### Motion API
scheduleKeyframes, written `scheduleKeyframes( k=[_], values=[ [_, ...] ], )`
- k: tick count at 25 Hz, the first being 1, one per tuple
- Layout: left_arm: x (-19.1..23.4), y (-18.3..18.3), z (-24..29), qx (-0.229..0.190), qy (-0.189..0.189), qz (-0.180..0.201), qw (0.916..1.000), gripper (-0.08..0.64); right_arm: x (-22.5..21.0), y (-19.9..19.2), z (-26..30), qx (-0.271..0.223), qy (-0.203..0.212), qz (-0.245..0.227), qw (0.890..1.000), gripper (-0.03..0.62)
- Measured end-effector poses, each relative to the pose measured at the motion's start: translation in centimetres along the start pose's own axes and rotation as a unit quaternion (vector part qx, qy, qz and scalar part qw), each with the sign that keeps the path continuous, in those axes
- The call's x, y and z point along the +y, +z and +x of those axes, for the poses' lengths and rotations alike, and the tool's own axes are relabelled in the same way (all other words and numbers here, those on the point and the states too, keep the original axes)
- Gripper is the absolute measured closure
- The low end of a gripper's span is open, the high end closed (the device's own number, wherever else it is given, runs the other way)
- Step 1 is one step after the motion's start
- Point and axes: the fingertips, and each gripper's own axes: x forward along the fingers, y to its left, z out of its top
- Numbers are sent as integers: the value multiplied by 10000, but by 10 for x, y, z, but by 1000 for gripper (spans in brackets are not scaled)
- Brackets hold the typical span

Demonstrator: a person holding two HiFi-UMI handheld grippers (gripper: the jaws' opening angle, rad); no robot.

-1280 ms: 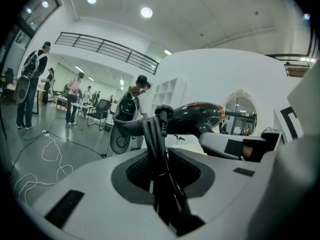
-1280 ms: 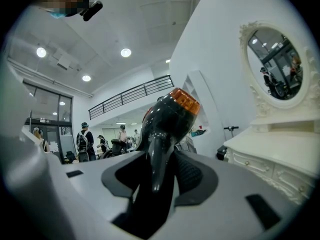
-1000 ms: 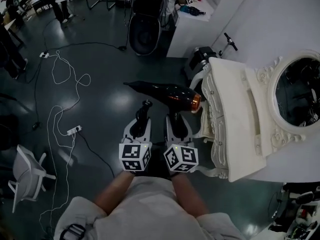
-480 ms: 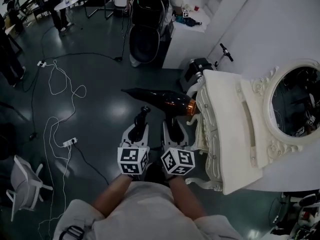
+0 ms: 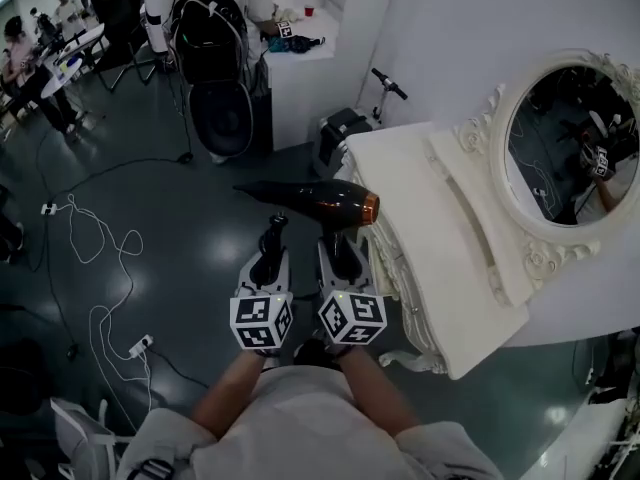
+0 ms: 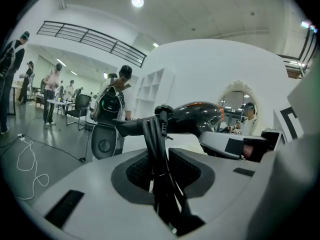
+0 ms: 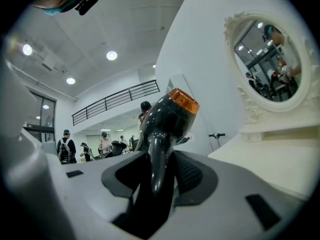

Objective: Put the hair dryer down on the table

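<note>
- left tool (image 6: pixel 159 170) closed on the folded cord (image 6: pixel 152 134); likely so it cannot dangle or snag
- right tool (image 7: pixel 156 176) clamped on the handle of the hair dryer (image 5: pixel 322 200); barrel level, orange end toward the vanity
- dryer in the air over the floor, just beside the white surface (image 5: pixel 430 218); not yet set down
- oval mirror (image 5: pixel 568 138) stands behind

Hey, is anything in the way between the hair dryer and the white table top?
Nothing visible. The hair dryer, held by the right gripper, hangs just beside the table, whose top looks bare.
</note>
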Motion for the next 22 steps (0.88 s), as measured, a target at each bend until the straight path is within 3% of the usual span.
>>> scheduleKeyframes(
  k=[11, 22],
  values=[
    [-90, -12, 116, 385, -652, 327, 9966, 477, -135, 31, 15, -206, -807, 312, 9960, 408],
    [-164, -40, 166, 798, -1315, 782, 9850, 476, -229, 30, -13, -461, -1628, 905, 9814, 408]
  ],
)
